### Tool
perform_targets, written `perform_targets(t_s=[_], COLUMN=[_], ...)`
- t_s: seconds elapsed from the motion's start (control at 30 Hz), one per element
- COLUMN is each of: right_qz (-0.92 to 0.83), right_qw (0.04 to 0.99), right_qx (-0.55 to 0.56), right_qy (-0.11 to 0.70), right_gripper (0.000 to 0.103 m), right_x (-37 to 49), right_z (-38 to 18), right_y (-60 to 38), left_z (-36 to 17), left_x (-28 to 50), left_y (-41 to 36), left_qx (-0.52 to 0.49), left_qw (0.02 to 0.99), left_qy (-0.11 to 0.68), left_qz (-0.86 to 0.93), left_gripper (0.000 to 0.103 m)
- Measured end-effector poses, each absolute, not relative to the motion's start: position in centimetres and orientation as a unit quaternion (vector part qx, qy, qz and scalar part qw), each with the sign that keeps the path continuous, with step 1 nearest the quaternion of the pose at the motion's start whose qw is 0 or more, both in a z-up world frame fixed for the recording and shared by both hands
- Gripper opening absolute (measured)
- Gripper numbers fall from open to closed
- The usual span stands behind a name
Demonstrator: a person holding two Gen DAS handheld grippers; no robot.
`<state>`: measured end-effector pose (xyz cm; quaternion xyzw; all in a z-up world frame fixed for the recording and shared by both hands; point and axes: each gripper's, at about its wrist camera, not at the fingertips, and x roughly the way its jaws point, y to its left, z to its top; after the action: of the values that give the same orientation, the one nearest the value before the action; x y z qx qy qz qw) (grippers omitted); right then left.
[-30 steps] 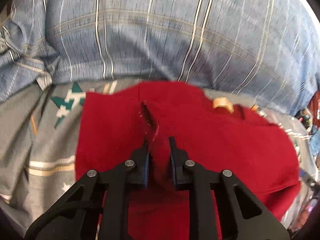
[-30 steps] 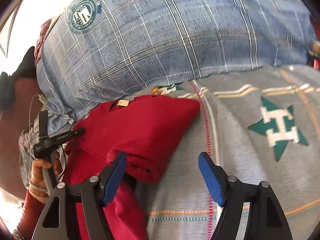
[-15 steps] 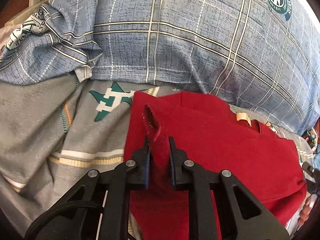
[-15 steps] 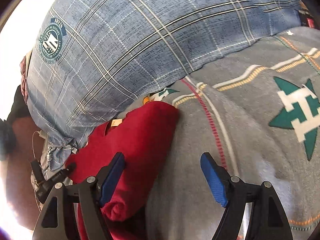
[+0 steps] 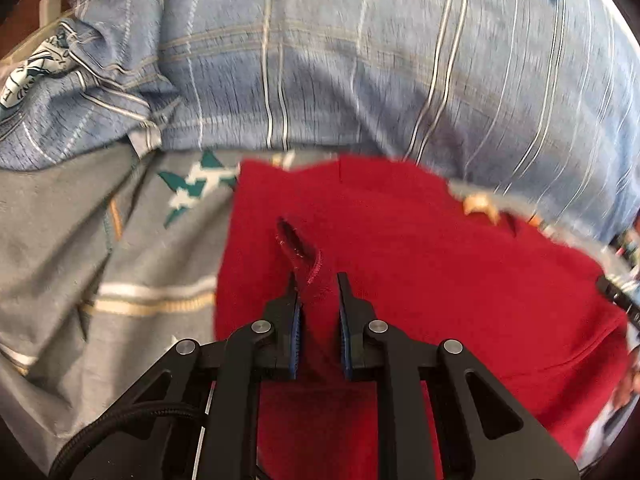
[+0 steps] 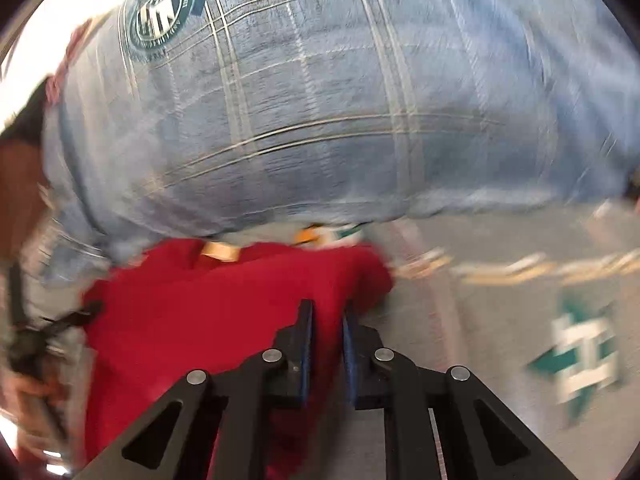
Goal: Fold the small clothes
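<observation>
A red garment lies folded on the grey bedspread, its tan neck label at the far side. My left gripper is shut on a raised pinch of the garment's hemmed edge near its left side. In the right wrist view, the red garment fills the lower left. My right gripper has its jaws closing onto the right folded edge, with the red cloth pressed between the blue pads. The left gripper's black frame shows blurred at the far left, held by a hand.
A large blue plaid pillow with a round teal badge lies just behind the garment. The grey bedspread with teal star motifs and tan stripes spreads to both sides.
My right gripper has gone from wide open to closed on the garment's right folded edge and has swung in over it. The left gripper keeps its pinch and has shifted slightly.
</observation>
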<state>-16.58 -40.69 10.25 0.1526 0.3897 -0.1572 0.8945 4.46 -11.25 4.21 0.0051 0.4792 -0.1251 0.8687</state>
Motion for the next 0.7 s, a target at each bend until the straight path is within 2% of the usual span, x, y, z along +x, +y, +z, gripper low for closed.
perform_targets(t_s=[0.07,0.17,0.2,0.27,0.33,0.4,0.57,0.63,0.7], right_qz=[-0.166,-0.166,-0.167,-0.168,-0.142,-0.134,-0.116,-0.106,-0.1], right_qw=[0.878,0.877,0.877,0.885,0.899,0.906,0.904,0.883,0.863], right_qx=[0.15,0.182,0.19,0.19,0.167,0.138,0.15,0.159,0.15], right_qy=[0.423,0.413,0.408,0.392,0.38,0.378,0.383,0.429,0.471], right_gripper=[0.012,0.014,0.019,0.022,0.036,0.043,0.043,0.034,0.033], right_x=[-16.2,-17.3,-18.0,-19.7,-20.4,-20.4,-18.1,-16.8,-16.8], right_z=[8.5,8.8,9.5,11.2,12.4,12.8,11.9,9.8,7.5], right_y=[-41.3,-41.6,-41.7,-41.1,-39.7,-38.0,-37.1,-37.0,-36.1], left_z=[4.2,4.4,4.5,4.6,4.8,4.9,5.1,5.1,5.2], left_x=[3.8,3.9,4.0,4.1,3.9,3.6,2.9,2.7,2.6], left_y=[-11.9,-11.5,-11.2,-10.6,-9.9,-9.5,-9.5,-9.4,-9.4], left_qx=[0.025,0.013,0.005,-0.011,-0.027,-0.033,-0.015,-0.011,-0.009], left_qw=[0.879,0.875,0.873,0.869,0.868,0.868,0.87,0.869,0.869], left_qy=[0.462,0.468,0.472,0.477,0.479,0.479,0.477,0.477,0.475], left_qz=[-0.116,-0.12,-0.124,-0.129,-0.129,-0.128,-0.127,-0.131,-0.134], left_gripper=[0.014,0.014,0.015,0.016,0.02,0.021,0.025,0.025,0.025])
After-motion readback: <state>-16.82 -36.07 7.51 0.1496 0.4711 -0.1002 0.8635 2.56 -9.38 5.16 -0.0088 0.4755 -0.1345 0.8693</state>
